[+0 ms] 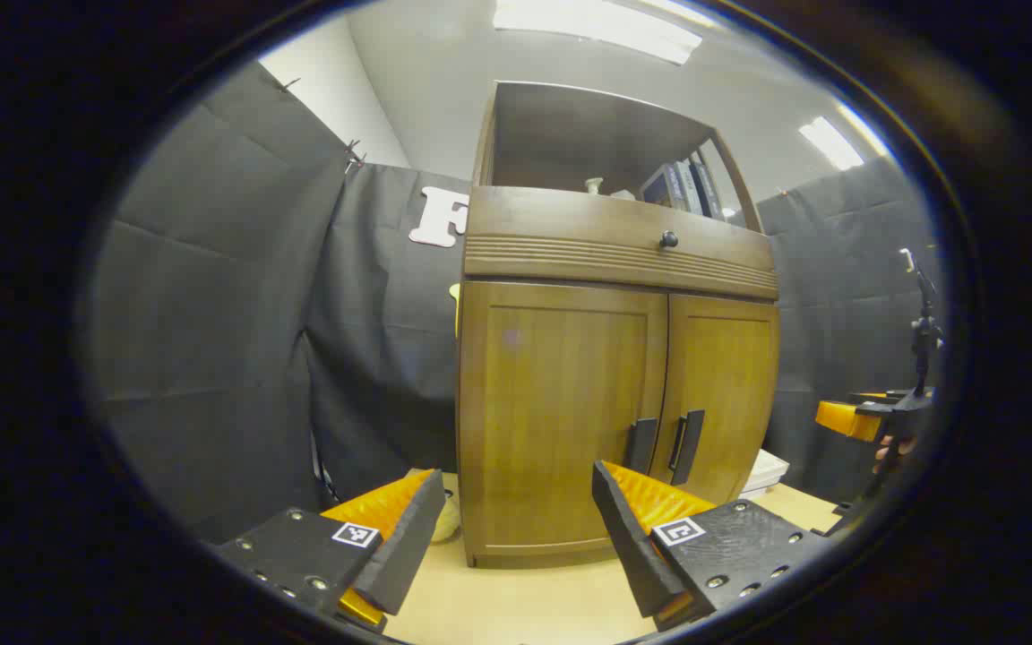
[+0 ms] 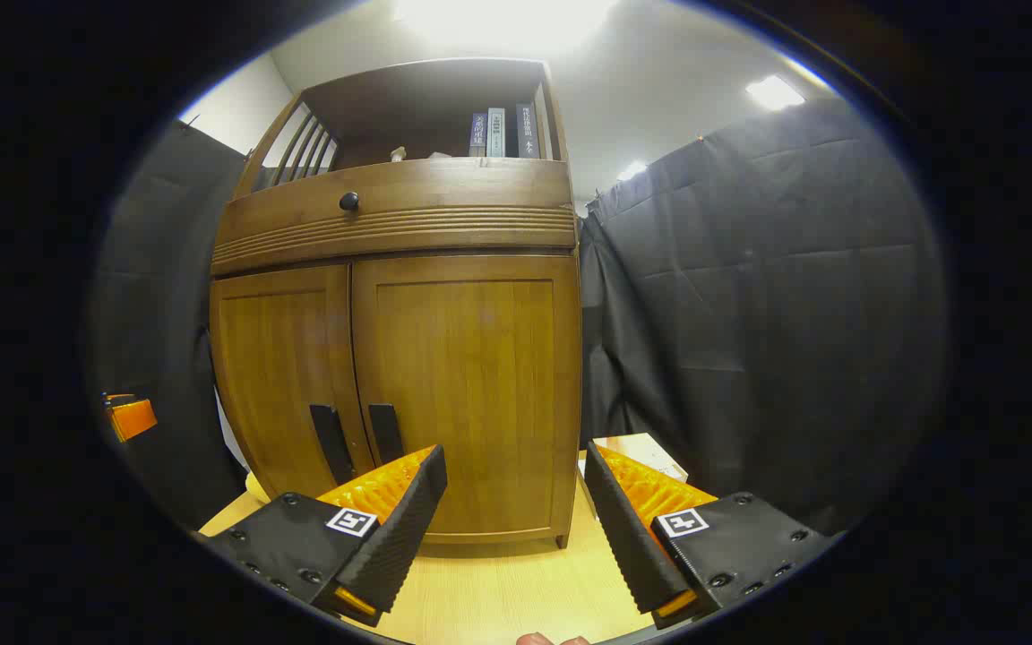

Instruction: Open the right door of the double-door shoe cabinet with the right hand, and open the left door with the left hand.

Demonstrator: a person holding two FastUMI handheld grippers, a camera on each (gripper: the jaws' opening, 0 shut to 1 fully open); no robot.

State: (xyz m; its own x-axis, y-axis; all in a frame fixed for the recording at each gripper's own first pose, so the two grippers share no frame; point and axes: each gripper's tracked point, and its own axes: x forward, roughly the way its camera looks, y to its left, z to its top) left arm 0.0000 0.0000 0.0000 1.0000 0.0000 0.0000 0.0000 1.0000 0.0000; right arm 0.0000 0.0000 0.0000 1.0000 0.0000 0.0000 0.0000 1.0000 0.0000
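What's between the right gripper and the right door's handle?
Nothing: in the right gripper view, bare tabletop separates the open right gripper from the cabinet; the right door handle is untouched.

left gripper (image 1: 516, 528) (jaws apart), right gripper (image 2: 516, 524) likewise

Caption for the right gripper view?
Open right gripper faces the shoe cabinet, both doors shut, handles untouched.

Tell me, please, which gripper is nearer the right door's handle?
Right, as far as I can judge. The right gripper faces the right door, its handle just above one finger. The left gripper faces the left door.
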